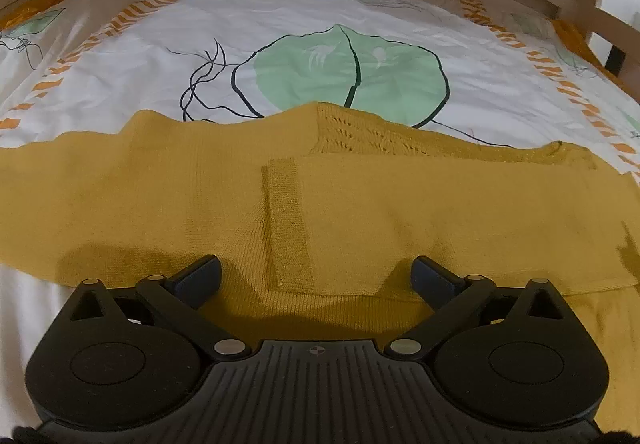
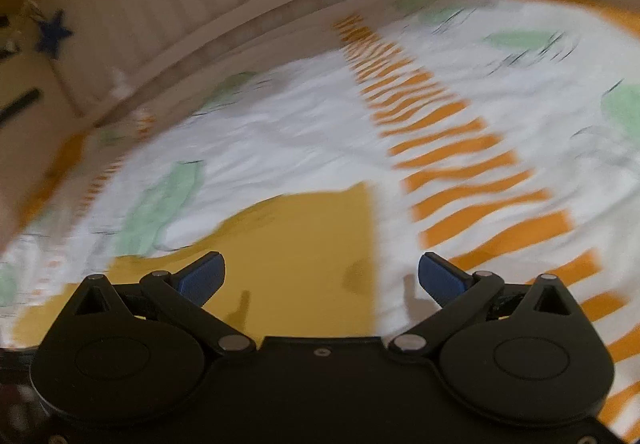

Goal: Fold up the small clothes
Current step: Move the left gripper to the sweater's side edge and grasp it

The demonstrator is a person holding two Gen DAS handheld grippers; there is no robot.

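Right claw (image 2: 322, 276) view only: blue star (image 2: 54, 33)

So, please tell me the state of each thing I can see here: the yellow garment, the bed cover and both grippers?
Mustard-yellow knitted garment: lying flat on the bed, partly folded, held by nothing.
White bedsheet with green leaves and orange stripes: spread out, lightly wrinkled.
Left gripper: fingers wide open, over the garment, empty.
Right gripper: fingers wide open, empty; view blurred.

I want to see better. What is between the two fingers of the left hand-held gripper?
Left wrist view: only the yellow knitted garment, lying flat between the open left hand-held gripper fingers.
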